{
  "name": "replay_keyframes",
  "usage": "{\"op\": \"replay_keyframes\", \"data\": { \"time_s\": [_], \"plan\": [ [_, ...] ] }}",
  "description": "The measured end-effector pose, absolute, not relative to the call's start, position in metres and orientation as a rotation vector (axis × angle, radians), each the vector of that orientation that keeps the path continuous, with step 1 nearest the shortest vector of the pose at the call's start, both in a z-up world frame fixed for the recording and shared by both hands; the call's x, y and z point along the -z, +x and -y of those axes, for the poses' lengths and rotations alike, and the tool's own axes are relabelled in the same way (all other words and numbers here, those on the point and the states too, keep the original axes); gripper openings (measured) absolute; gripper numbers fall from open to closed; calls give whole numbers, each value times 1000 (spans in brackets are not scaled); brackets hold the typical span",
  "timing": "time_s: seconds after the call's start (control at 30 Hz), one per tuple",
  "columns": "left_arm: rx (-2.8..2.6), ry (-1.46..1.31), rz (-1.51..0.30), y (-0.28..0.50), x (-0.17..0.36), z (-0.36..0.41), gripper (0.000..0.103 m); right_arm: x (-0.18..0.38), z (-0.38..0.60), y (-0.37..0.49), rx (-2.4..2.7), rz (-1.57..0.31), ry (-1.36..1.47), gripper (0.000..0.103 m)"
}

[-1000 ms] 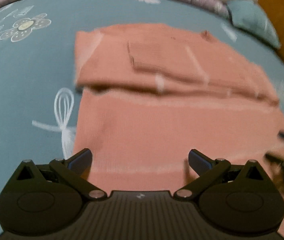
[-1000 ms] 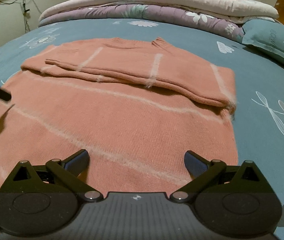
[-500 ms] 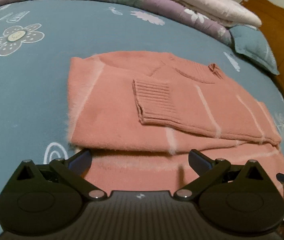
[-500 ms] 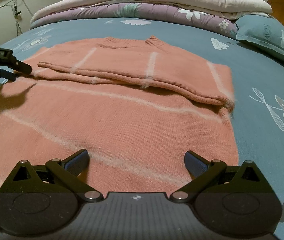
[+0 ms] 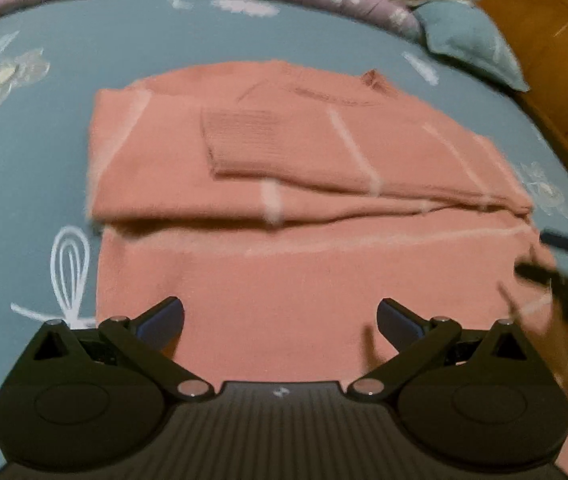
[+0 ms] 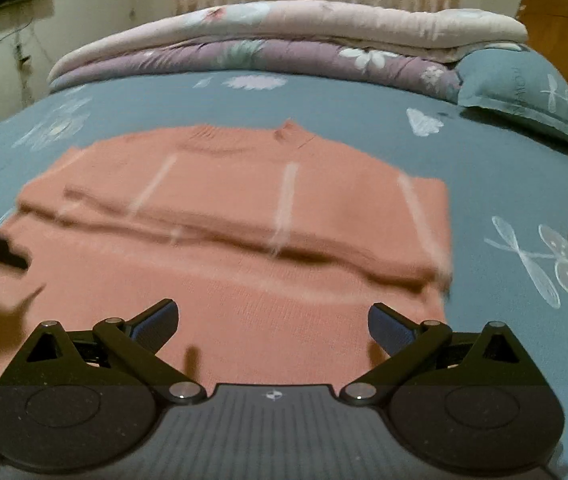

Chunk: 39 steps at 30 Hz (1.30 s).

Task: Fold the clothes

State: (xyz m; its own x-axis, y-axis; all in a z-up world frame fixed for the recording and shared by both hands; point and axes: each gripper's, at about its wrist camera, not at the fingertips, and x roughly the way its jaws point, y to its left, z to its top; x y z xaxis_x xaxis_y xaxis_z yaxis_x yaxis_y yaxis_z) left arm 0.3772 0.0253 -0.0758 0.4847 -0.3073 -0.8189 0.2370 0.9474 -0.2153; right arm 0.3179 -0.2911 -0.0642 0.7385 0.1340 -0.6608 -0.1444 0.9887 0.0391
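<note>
Both hand-held grippers were held wide apart and empty: the left hand-held gripper [image 5: 280, 322] and the right hand-held gripper [image 6: 272, 320] were poised over the near hem of a salmon-pink knitted sweater [image 5: 304, 280]. Pale stripes were seen across its soft, fuzzy knit. It was laid flat on a blue flower-printed bed sheet [image 6: 504, 184], its sleeves folded across the chest, a ribbed cuff [image 5: 244, 124] uppermost.

Black left gripper [image 5: 280, 320], right gripper [image 6: 272, 318], blue-padded jaws, silver pivot screws, ribbed housing
</note>
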Motion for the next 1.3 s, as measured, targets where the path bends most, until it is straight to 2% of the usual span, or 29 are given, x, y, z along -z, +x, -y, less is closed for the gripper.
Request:
{"op": "replay_keyframes", "data": {
  "time_s": [0.1,0.2,0.3,0.43,0.67,0.8,0.93,1.17,1.3],
  "plan": [
    [314,-63,-998,372,76,-27,102,83,309,342,-111,-746,64,103],
    [288,-39,-1000,368,74,-32,102,91,326,343,-81,-750,13,103],
    [268,-34,-996,366,68,-37,102,81,340,345,-79,-769,69,99],
    [348,-90,-957,363,57,-30,102,62,318,344,-131,-724,85,101],
    [251,-6,-1002,352,74,-29,102,83,333,348,-69,-825,69,101],
    [250,-32,-965,326,59,-42,102,58,348,315,-44,-796,153,102],
    [298,40,-921,293,50,-31,102,44,317,277,-128,-781,129,103],
    [383,147,-865,221,72,-12,102,66,242,198,-196,-799,-73,103],
    [352,181,-834,172,93,-18,102,78,227,145,-162,-726,-113,103]
  ]
}}
